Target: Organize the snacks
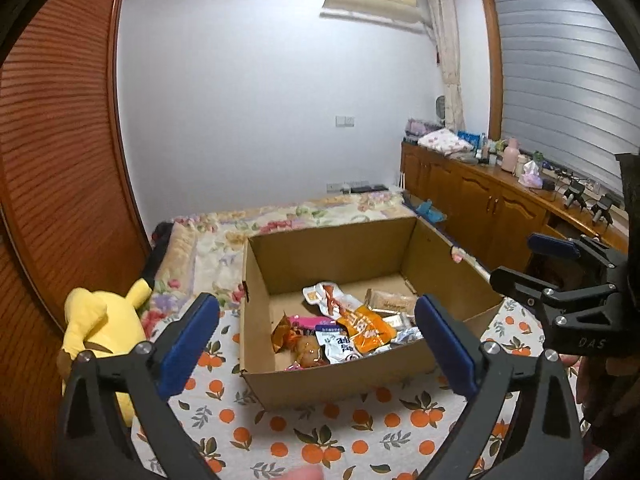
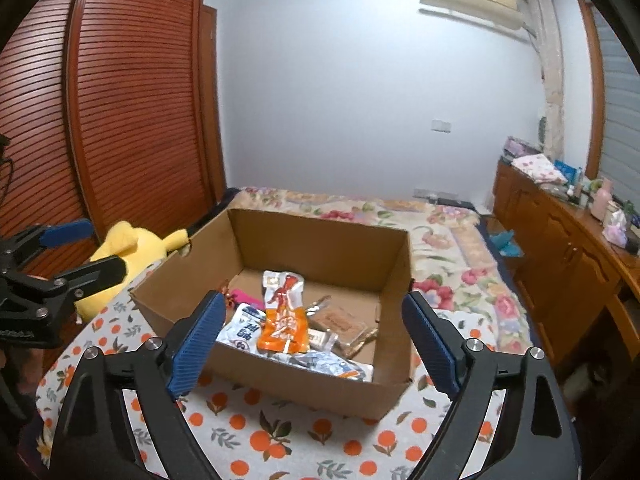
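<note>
An open cardboard box (image 1: 332, 258) (image 2: 320, 236) stands on a table with an orange-print cloth (image 1: 320, 432) (image 2: 288, 436). Several snack packets lie inside: an orange packet (image 1: 362, 326) (image 2: 282, 328), a white packet with a red figure (image 1: 326, 294) (image 2: 282, 284), a white-blue packet (image 1: 338, 346) (image 2: 244, 330), a brown biscuit pack (image 1: 390, 302) (image 2: 340, 320). My left gripper (image 1: 318, 340) is open and empty, held above the box's near wall. My right gripper (image 2: 310, 340) is open and empty over the near wall; it shows at the right of the left wrist view (image 1: 520, 260).
A yellow plush toy (image 1: 100, 320) (image 2: 128, 252) lies left of the box. Behind is a bed with a floral quilt (image 1: 280, 220) (image 2: 440, 240). A wooden cabinet (image 1: 480, 200) (image 2: 560, 248) with clutter runs along the right. A slatted wooden wardrobe (image 1: 56, 140) (image 2: 132, 100) stands left.
</note>
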Demonstrator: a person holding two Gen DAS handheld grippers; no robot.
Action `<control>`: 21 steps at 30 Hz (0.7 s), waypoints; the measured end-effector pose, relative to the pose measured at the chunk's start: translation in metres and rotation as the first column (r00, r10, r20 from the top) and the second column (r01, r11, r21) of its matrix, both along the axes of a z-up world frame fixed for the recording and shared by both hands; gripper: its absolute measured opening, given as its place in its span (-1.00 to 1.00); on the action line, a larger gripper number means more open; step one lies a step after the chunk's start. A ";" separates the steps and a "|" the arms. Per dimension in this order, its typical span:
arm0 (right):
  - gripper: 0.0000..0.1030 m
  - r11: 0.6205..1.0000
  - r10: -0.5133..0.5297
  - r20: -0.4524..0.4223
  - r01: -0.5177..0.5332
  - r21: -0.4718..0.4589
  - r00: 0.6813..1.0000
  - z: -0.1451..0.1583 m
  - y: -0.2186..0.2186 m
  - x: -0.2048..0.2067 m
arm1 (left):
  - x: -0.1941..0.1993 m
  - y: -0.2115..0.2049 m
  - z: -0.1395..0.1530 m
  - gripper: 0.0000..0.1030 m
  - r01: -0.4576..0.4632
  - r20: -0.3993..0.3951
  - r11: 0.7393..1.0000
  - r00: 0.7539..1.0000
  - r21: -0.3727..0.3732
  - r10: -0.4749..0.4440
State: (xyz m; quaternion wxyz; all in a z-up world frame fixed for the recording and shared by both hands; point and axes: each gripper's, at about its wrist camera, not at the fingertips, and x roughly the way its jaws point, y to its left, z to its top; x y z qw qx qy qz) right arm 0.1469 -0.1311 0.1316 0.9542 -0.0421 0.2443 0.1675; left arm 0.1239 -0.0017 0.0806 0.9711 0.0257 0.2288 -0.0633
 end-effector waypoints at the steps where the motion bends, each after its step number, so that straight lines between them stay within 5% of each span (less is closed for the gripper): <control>1: 0.78 1.000 -0.003 0.005 0.003 0.002 1.000 0.001 -0.001 -0.004 | -0.006 -0.001 0.003 0.93 -0.003 0.014 1.000 1.000 0.006 0.003; 21: 0.78 0.996 -0.081 0.119 0.076 0.047 0.990 0.021 -0.015 -0.091 | -0.078 -0.005 0.011 0.93 -0.032 0.075 0.999 0.997 -0.007 0.033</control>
